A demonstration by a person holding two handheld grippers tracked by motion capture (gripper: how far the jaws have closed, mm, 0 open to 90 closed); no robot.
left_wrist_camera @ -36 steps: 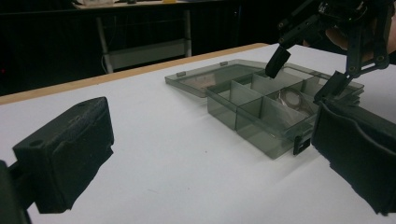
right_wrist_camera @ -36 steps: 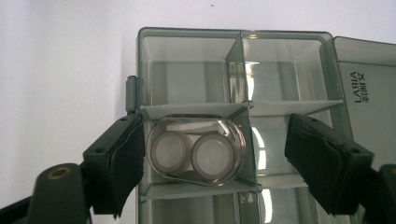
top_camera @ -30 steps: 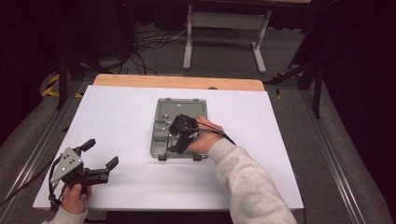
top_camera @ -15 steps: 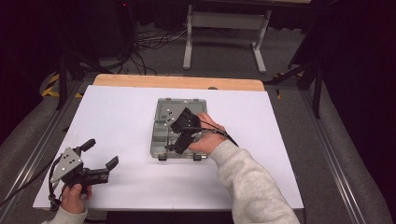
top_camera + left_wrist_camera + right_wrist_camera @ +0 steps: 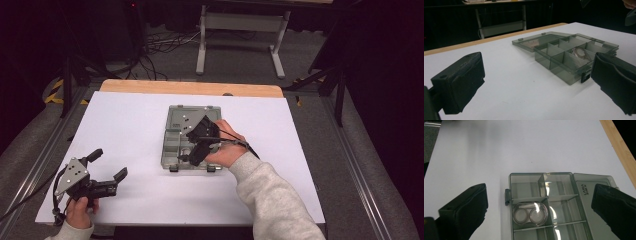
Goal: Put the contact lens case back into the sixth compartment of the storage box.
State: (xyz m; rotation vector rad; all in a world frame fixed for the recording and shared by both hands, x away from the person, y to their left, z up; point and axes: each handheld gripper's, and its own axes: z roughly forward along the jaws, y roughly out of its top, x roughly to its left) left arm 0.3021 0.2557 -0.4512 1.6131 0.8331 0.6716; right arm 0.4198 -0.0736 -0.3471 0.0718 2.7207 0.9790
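A smoky grey compartment box lies open in the middle of the white table, its lid flat on the far side. One near compartment holds a clear round case with two white discs, which is also seen from the side. My right gripper hovers just above the box, open, with nothing between its jaws. My left gripper rests low at the near left corner of the table. It is open and empty, aimed toward the box well ahead of it.
The white sheet covers the table, with a wooden strip along the far edge. Metal rails run down both sides. Beyond the table are a stand and floor cables.
My right gripper has shifted slightly over the box, a little farther and to the right. The left gripper has stayed put.
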